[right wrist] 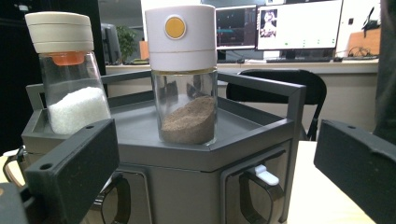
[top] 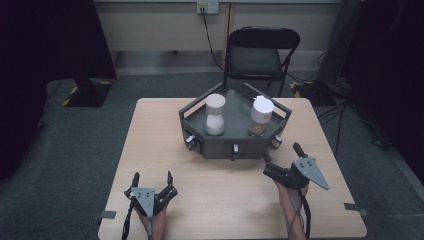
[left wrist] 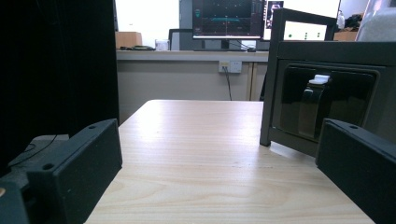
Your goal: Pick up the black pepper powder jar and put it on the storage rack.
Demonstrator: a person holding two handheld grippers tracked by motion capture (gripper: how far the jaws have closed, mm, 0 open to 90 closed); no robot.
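Facing the brown-spice jar (right wrist: 186, 74) at frame centre on the hexagonal tray (right wrist: 261, 140), the right gripper (top: 283, 162) stood agape, approach apparently beginning; next, closing in. The left gripper (top: 152, 181) rested agape lower left.

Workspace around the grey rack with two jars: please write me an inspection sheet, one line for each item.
Surface: light wooden table, bare in front of the rack.
Job's things: grey six-sided rack at the far middle; on top, a jar of white grains and a jar of brown powder, both upright with lids on.
Clutter: nothing seen.
Grippers: left gripper open, holding nothing, at the near left; right gripper open, holding nothing, facing the rack's right front.
Cables: one trails from each gripper along the forearm; a wall cable hangs behind the chair.
Surroundings: black folding chair behind the table; grey carpet; monitors on a far desk.
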